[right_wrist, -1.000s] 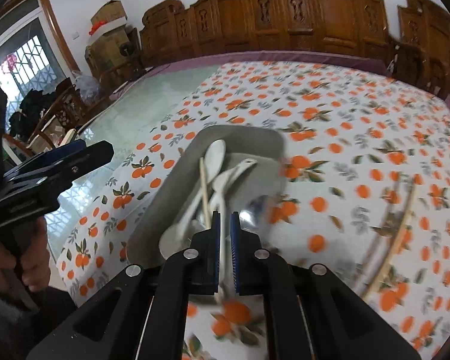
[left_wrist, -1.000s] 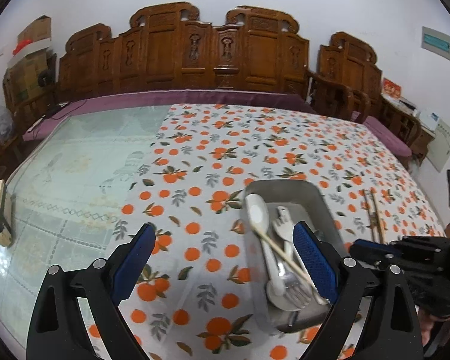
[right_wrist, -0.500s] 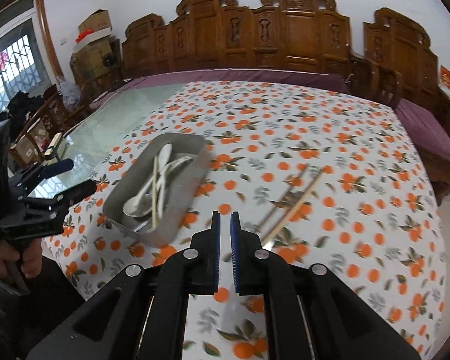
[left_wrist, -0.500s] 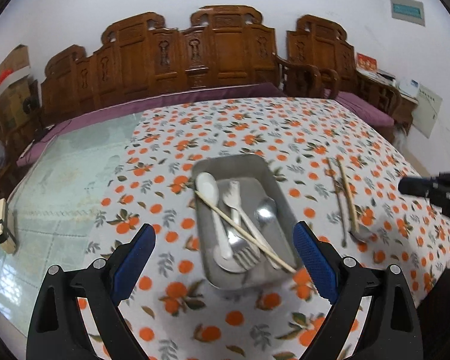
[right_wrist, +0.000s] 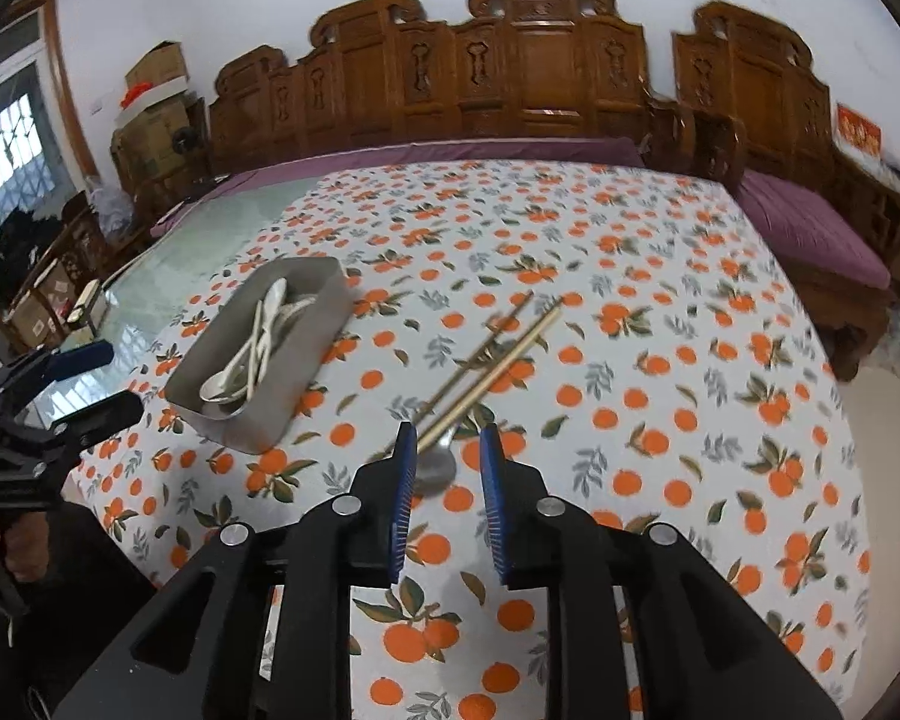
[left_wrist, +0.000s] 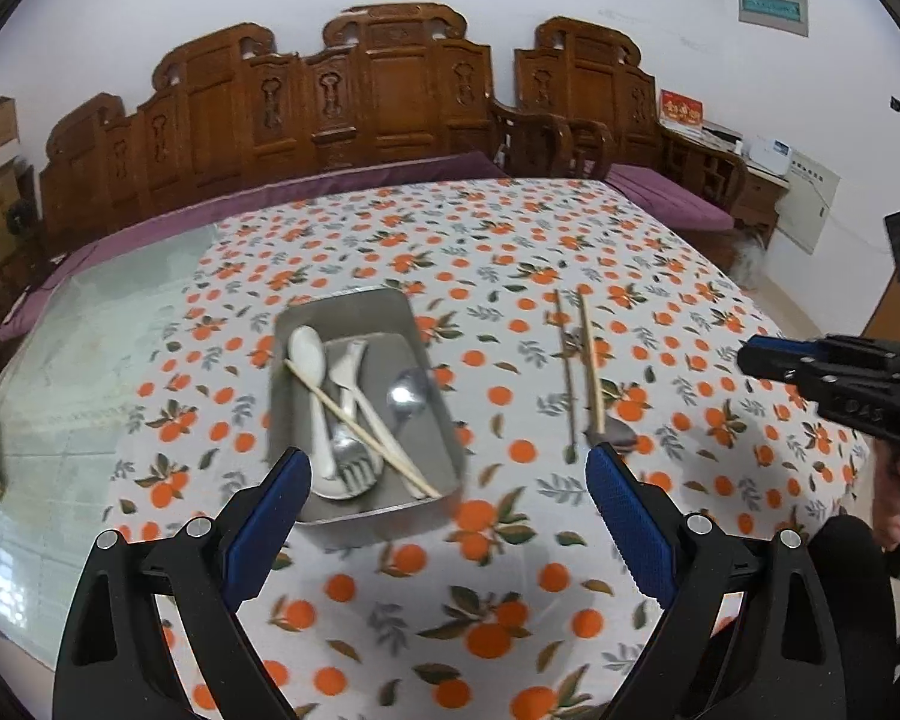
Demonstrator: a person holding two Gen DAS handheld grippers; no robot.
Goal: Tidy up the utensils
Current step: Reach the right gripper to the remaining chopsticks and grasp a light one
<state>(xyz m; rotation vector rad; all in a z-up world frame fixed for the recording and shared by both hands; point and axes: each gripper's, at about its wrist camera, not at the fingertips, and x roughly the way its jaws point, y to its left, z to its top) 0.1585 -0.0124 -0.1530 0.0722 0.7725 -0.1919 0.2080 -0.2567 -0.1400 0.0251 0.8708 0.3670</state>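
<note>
My right gripper (right_wrist: 448, 450) hangs over the loose utensils on the worktop (right_wrist: 660, 360). Its jaws are opening, stand a narrow gap apart and hold nothing. The bowl of a metal spoon (right_wrist: 437, 463) shows in the gap between them, lying on the cloth below; the pads do not press it.

Relation governing the next move, as I judge it: the loose set lies directly ahead of and beneath my right jaws, with its long axis running away from me and slanting up to the right in the right wrist view. Two chopsticks (right_wrist: 498, 354) lie side by side along that line, their near ends touching or overlapping the spoon; I cannot tell which lies on top. The right hand is plainly the nearer one. A grasp across that axis would call for the jaws to straddle the shafts, not line up with them.

My left gripper (left_wrist: 447, 492) is wide open and empty, poised above the near end of the metal tray (left_wrist: 354, 300), which sits well to the left of the loose set.

Condition of items: the tray already holds a white spoon (left_wrist: 306, 348), a fork (left_wrist: 354, 468), a second metal spoon (left_wrist: 408, 396) and one chopstick (left_wrist: 360, 426) laid diagonally over them. The loose chopsticks are thin, pale and straight; the loose spoon is dull grey metal.
</note>
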